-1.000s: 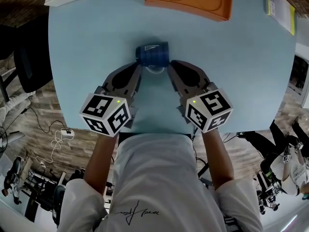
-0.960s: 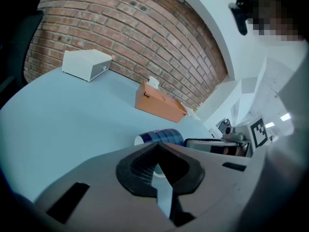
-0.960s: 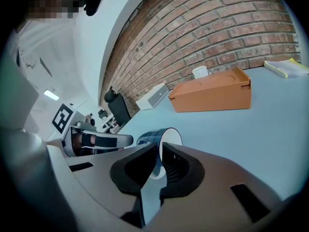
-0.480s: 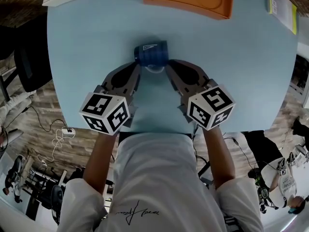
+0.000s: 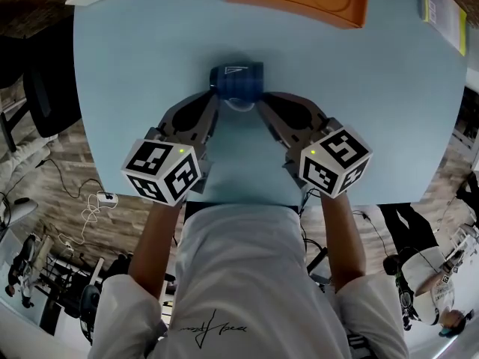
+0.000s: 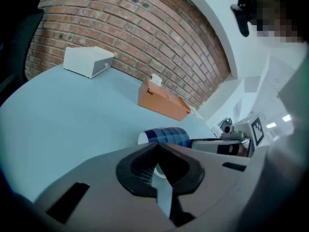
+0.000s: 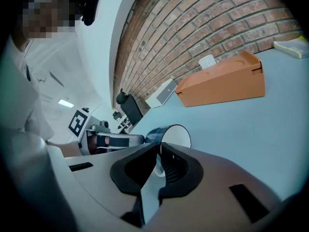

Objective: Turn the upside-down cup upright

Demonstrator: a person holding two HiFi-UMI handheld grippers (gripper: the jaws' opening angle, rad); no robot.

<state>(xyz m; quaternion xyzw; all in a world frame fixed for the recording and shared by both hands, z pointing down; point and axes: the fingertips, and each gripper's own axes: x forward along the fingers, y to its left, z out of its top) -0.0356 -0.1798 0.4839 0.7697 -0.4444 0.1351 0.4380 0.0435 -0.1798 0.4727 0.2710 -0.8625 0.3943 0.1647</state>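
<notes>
I see the dark blue cup point(image 5: 236, 82) lying on its side on the pale blue table point(image 5: 135, 66), its white mouth facing me, just beyond the tips of both tongs. The left gripper point(image 5: 212, 100) and right gripper point(image 5: 263, 102) flank its rim, each with jaws pressed together and clamping nothing.

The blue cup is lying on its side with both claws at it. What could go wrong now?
1. The blue cup lies on its round side, so it could roll across the table if let go.
2. The left claw and right claw both seem to pinch only its small white handle; that thin hold could slip or twist as the cup is tipped up.
</notes>
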